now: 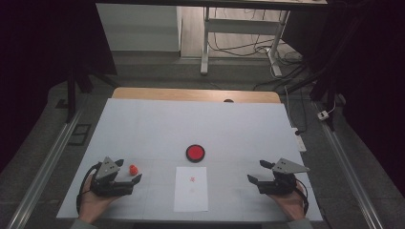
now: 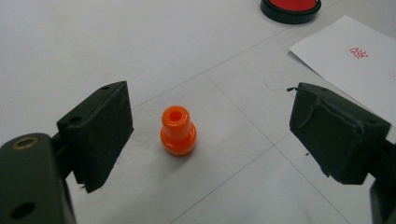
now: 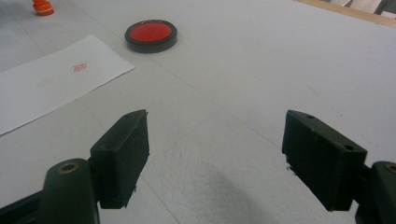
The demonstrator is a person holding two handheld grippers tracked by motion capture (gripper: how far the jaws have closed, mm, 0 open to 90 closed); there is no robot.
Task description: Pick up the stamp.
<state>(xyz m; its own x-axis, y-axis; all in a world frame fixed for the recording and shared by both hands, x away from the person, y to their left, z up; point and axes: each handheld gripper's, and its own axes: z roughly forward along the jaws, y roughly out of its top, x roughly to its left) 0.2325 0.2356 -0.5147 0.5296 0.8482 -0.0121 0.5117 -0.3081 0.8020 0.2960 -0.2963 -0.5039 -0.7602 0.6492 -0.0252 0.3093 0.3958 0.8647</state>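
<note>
Left claw is sitting released, jaws spread wide w/ nothing pressed between them, and in the left gripper view it is framing the orange stamp, which is standing upright on the table between the 2 jaws but apart from both pads. In the high view that stamp is showing just beside the left claw's tips, near the table's left front. Right claw is also hanging released, jaws wide & empty, resting low over bare table at the right front, well apart from everything. Moving outward: the white paper sheet is lying between the 2 claws near the front edge, and it is already carrying a small red imprint, w/ what may be a 2nd, fainter mark beside it, too pale to be sure. Beyond the sheet, the round red ink pad is sitting open, close to the paper's far edge. Judging progress: stamping looks at least partly done, since 1 mark is on the paper; stamp is standing free, so either a re-grip for another print is coming, or work is wrapping up. Can't tell which.
</note>
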